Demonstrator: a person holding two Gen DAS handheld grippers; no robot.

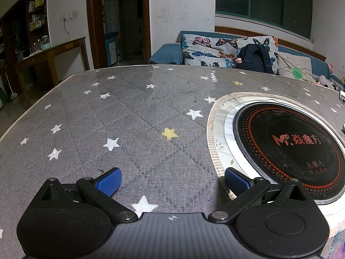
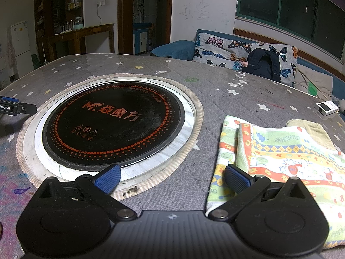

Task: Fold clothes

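Left gripper hovers spread wide over the starry table. Right gripper gapes too, beside the folded cloth.

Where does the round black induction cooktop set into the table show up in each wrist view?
Left wrist: the induction cooktop fills the right side, past the open left gripper.
Right wrist: it sits left of centre, left of the patterned cloth.
Shared landmark: the butterfly-print cushion on the sofa behind.
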